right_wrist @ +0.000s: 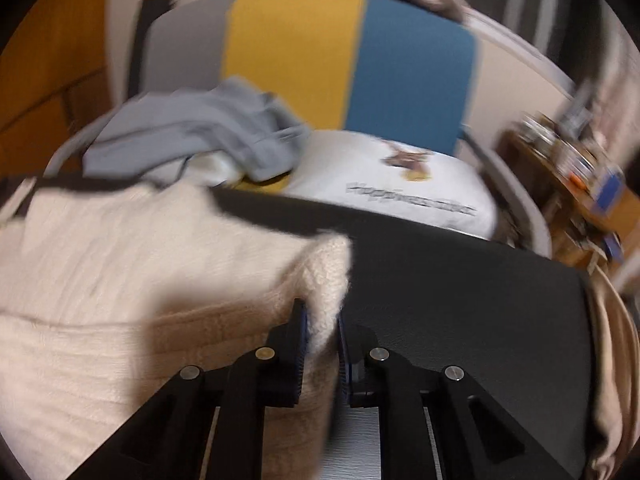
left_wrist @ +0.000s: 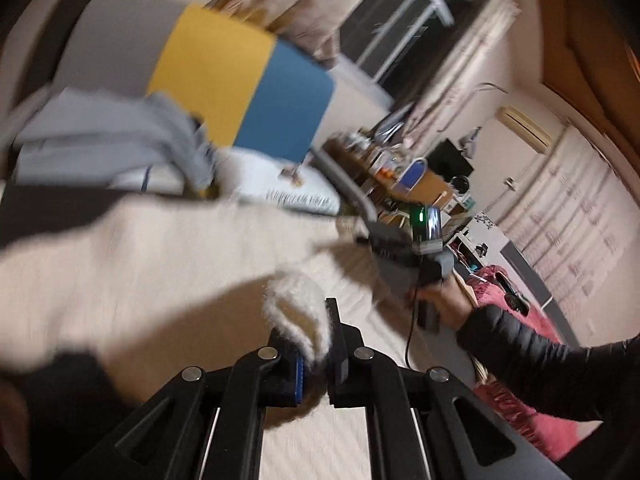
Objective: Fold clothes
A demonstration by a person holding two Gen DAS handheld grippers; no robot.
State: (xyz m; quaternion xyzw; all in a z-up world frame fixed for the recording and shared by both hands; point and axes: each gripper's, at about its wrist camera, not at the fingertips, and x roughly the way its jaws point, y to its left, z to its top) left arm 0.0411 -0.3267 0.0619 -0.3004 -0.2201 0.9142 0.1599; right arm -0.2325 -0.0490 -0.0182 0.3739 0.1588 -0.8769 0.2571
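- A cream, fuzzy knitted sweater (right_wrist: 120, 280) is spread over a black, matte table surface (right_wrist: 460, 288), in front of a chair with a yellow-and-blue backrest (right_wrist: 352, 60).
- The left gripper (left_wrist: 316, 344) is seen clamped on a fluffy edge of the cream sweater, a tuft of the knit being pinched between its jaws.
- The right gripper (right_wrist: 320, 344) is likewise closed on a thick fold of the same sweater, near its right-hand edge, with bare black table just beside it.
- In the left wrist view the right gripper is also visible, held in the person's hand (left_wrist: 448, 304) further along the garment's edge; the two grips appear well apart.
- Both views are blurred, so finer detail of the hem or sleeve cannot be told.
- The step in hand is judged to be a fold of the gripped edge across the body of the sweater.
- To do it well, both gripped points should be lifted together and kept level, so that the edge is carried over taut and straight.
- The knit is judged soft and stretchy; it should be laid down, not dragged, lest the layer beneath be bunched.
- A crumpled grey garment (right_wrist: 192, 128) and a white printed cushion (right_wrist: 392, 176) lie on the chair seat and should be left undisturbed.
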